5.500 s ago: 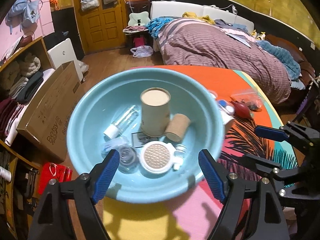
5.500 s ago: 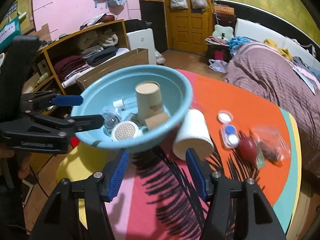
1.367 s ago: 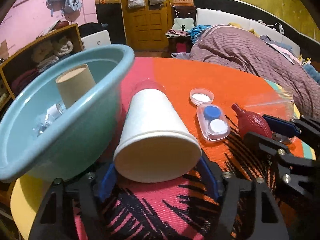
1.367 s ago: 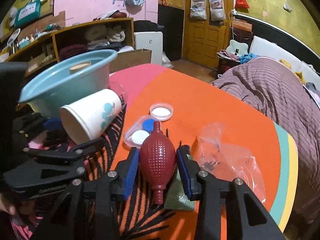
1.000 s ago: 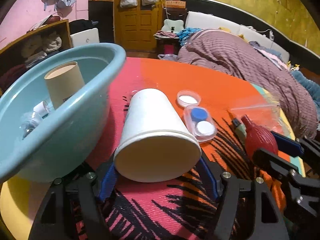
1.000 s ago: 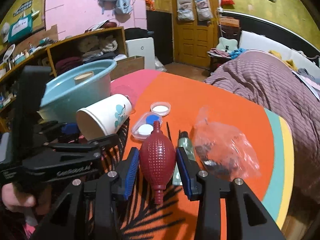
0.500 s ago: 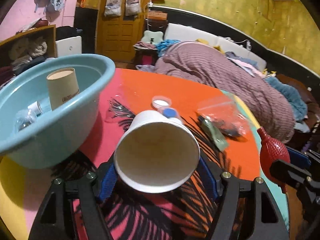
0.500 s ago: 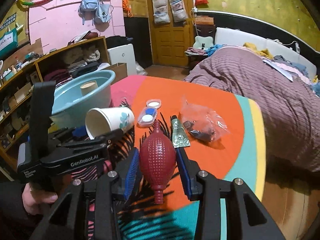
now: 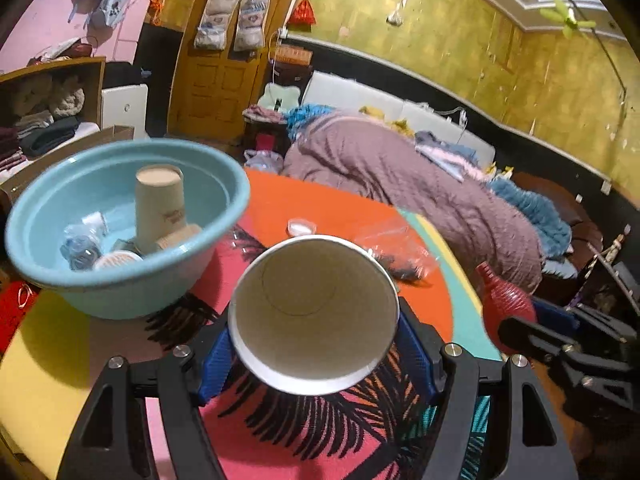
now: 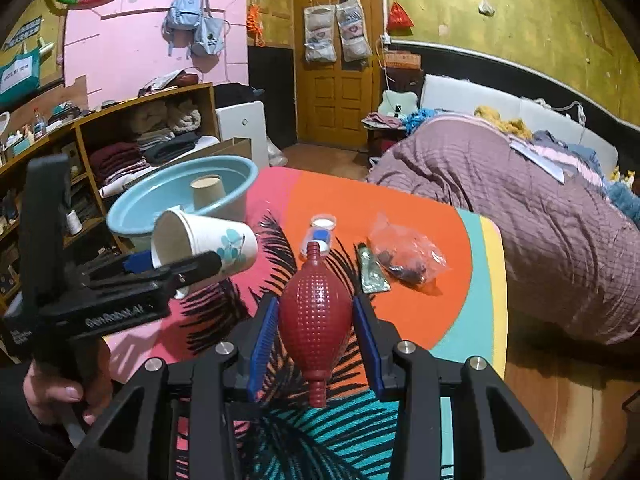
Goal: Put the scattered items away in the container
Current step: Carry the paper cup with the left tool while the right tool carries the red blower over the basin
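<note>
Left wrist view: the left gripper [image 9: 314,344] has its blue fingers [image 9: 216,354] pinching a white paper cup [image 9: 314,316] held on its side, open mouth toward the camera, lifted clear of the table [image 9: 276,204]. Right wrist view: the right gripper [image 10: 316,334] has its fingers [image 10: 262,334] clamped on the sides of a red rubber bulb [image 10: 315,326], nozzle pointing away, also off the table.

Taking the basin [image 10: 136,206] as landmark: it sits on the table's far left part, holding a brown paper cup [image 9: 159,204], a small brown roll [image 9: 178,236], a round white item [image 9: 118,258] and some clear bottles [image 9: 80,246]. The white cup hangs just right of the basin's rim and nearer the camera. Further right of the basin, on the orange patch, lie a small round lid [image 10: 324,222], a clear case with a blue cap [image 10: 320,238], a green tube [image 10: 372,270] and a clear bag [image 10: 406,252]. A hand [image 10: 60,388] grips the left tool's handle, below the basin.
</note>
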`<state>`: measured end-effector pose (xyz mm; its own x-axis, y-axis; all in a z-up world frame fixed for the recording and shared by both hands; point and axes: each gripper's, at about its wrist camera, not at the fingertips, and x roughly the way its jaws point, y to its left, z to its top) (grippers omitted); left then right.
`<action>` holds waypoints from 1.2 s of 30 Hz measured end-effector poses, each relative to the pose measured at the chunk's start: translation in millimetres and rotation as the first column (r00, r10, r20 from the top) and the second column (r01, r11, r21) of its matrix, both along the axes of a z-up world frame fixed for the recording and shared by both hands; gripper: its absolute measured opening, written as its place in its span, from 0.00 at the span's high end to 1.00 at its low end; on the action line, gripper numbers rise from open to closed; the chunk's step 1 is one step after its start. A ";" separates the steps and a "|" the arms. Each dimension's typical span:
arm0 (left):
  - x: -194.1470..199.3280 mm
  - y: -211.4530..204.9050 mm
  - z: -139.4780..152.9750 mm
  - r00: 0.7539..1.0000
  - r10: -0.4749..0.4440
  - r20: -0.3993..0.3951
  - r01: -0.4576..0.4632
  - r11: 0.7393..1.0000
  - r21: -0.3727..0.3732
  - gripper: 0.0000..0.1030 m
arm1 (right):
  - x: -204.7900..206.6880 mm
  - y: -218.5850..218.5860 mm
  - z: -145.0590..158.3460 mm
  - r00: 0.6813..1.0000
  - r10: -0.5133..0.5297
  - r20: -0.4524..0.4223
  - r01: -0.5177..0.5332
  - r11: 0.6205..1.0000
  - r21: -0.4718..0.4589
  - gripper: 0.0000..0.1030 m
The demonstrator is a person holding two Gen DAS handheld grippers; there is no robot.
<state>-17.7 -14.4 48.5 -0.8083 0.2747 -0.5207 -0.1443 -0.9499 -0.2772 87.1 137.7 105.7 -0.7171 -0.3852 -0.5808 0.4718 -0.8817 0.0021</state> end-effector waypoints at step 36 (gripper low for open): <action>-40.1 -188.0 39.5 0.944 0.330 0.004 -0.330 0.944 -0.022 0.26 | -69.9 -180.4 30.4 0.949 0.314 -0.030 -0.314 0.949 0.007 0.60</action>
<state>-57.8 -202.4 88.0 -0.8481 -0.0175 -0.5295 0.1801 -0.9495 -0.2571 17.2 -42.7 136.2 -0.5776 -0.5922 -0.5618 0.7245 -0.6890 -0.0185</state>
